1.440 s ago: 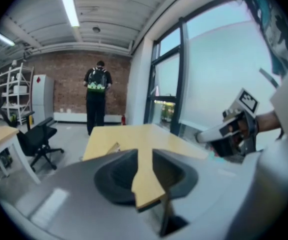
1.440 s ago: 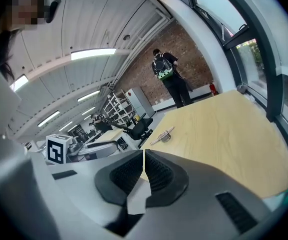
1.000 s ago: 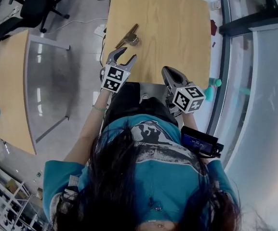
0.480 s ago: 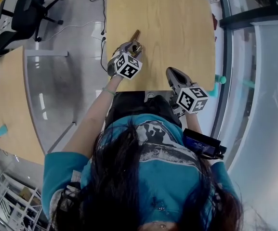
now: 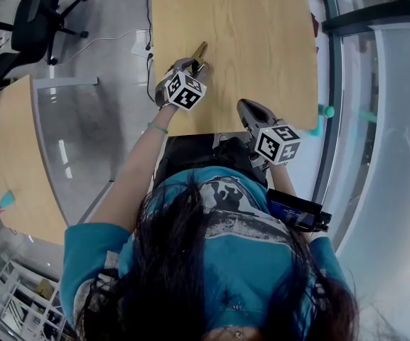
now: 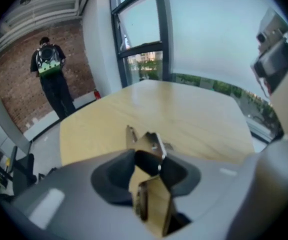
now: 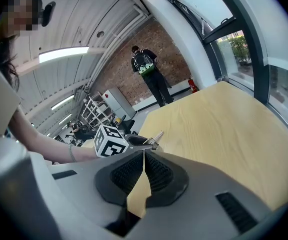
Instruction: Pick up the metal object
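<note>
Over on the far left an office chair (image 5: 38,21) stands on the grey floor, with a second wooden desk (image 5: 6,141) beside it. A person with a green backpack (image 6: 49,66) stands by the brick wall with their back to the room.

Moving in, the person's left arm reaches forward to the left edge of the light wooden table (image 5: 261,41). The left gripper (image 5: 187,65) is down at that edge, its marker cube (image 5: 185,91) facing up. The metal object (image 5: 200,50) lies on the table near this left edge, a thin brass-coloured piece whose far end pokes out past the jaw tips. Along the gripper's own line of sight the piece sits right between the two dark pads (image 6: 115,171). The tongs are closing in on it. They are at a middling width, and a strip of tabletop shows through the gap behind the piece, so they do not look clamped on it yet. The right-hand pad seems to be at the piece's edge; I cannot tell about the other one.

Further right, the right gripper (image 5: 247,108) hangs over the near edge of the table, well apart from the metal object. Its tongs are drawn together to a thin slit with nothing in them.

Beyond the table's right side runs the window wall (image 5: 375,84).
</note>
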A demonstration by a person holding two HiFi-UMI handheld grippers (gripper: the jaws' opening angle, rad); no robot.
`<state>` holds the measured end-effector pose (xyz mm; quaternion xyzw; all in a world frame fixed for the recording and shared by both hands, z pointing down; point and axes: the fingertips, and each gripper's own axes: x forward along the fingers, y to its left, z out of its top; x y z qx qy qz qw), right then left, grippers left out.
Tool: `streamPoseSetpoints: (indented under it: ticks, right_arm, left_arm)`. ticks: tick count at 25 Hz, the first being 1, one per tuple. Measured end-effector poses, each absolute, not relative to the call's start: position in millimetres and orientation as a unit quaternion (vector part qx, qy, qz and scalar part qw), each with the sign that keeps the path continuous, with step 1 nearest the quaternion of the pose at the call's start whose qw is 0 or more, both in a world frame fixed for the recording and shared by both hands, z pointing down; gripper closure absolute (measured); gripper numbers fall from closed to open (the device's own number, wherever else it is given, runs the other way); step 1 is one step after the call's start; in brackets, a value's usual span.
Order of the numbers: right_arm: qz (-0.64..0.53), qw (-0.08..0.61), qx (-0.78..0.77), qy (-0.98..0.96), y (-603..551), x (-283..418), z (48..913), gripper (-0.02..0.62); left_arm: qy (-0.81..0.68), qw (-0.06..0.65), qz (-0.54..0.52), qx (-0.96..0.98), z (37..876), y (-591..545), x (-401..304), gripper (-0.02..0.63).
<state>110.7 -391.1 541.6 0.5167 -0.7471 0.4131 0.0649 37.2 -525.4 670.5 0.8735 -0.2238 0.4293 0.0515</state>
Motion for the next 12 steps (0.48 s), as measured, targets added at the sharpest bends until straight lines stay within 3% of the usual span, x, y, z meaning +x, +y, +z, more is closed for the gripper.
streamPoseSetpoints:
  ticks: [12]
  right_arm:
    - [0.406,0.066,0.499,-0.763,-372,106,538,0.575]
  left_arm:
    - [-0.228,0.097,0.374,0.894,633,-474,39,0.511]
